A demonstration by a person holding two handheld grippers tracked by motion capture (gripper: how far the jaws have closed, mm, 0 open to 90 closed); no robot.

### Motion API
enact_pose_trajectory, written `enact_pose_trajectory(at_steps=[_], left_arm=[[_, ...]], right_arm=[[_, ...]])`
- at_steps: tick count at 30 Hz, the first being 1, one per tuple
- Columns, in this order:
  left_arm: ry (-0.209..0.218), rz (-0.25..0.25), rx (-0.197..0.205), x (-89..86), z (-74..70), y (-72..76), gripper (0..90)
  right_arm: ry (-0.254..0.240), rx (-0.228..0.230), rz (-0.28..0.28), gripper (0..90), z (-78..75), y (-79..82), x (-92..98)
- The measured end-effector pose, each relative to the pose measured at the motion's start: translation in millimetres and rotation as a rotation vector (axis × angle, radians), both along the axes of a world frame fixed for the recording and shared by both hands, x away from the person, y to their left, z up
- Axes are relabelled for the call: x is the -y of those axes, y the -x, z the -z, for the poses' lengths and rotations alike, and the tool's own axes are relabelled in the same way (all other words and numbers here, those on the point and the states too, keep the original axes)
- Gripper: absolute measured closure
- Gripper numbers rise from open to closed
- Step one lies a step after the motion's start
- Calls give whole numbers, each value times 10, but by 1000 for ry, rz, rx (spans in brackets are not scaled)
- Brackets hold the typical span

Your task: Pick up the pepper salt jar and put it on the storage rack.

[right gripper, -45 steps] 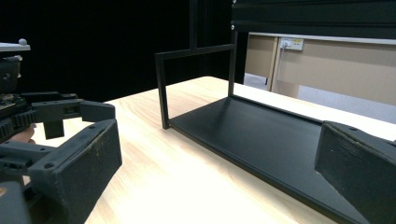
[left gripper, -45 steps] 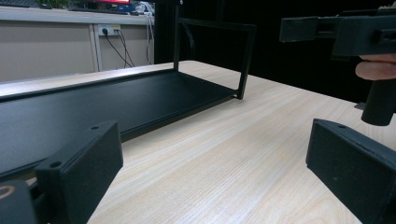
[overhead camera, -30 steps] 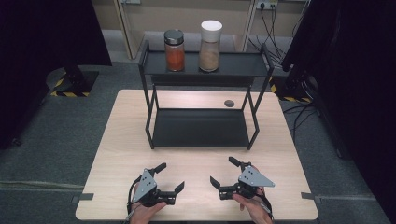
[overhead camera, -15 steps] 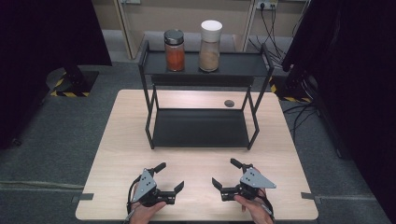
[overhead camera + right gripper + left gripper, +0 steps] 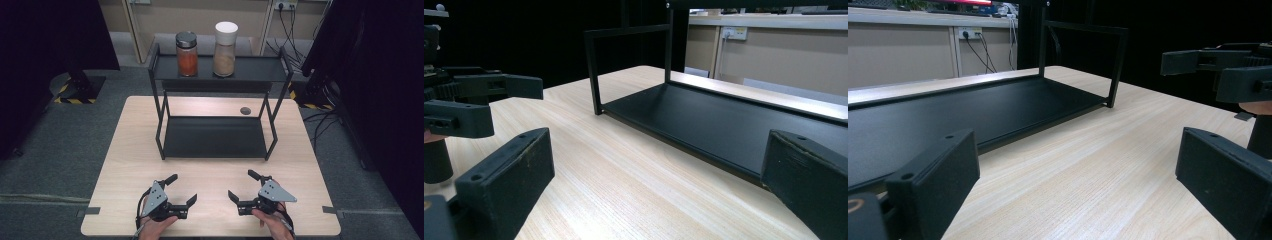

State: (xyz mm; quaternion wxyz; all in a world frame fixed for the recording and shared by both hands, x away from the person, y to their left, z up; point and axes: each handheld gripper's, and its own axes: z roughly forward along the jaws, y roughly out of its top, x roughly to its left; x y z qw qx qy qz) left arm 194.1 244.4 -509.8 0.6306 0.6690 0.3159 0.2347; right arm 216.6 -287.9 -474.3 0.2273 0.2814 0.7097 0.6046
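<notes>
Near the table's front edge, my left gripper (image 5: 183, 188) rests open with nothing between its jaws. My right gripper (image 5: 241, 184) sits beside it, also open and empty, and the two face each other. A black two-tier rack (image 5: 215, 137) stands mid-table beyond both. On its top shelf are a jar of orange contents with a dark lid (image 5: 187, 54) and a jar of beige contents with a white lid (image 5: 225, 49). The left gripper view looks past its own wide-apart jaws (image 5: 1078, 185) to the rack's lower shelf (image 5: 973, 107) and the right gripper (image 5: 1228, 70). The right gripper view mirrors this, with the left gripper (image 5: 469, 100) at its left.
The wooden table (image 5: 125, 165) has bare surface between the grippers and the rack. A small dark round spot (image 5: 245, 110) lies on the table behind the rack's lower shelf. Grey floor, cables and a wall socket (image 5: 283, 6) lie beyond.
My right gripper has drifted slightly to the right. The left gripper and the jars have not moved.
</notes>
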Motion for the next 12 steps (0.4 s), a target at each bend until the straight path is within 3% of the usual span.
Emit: enact_pose_trajectory(at_steps=[12], left_arm=[[-1,-4,1,-5,-3,-1,32]], right_arm=[[-2,2,-3,11,0,-2,1]])
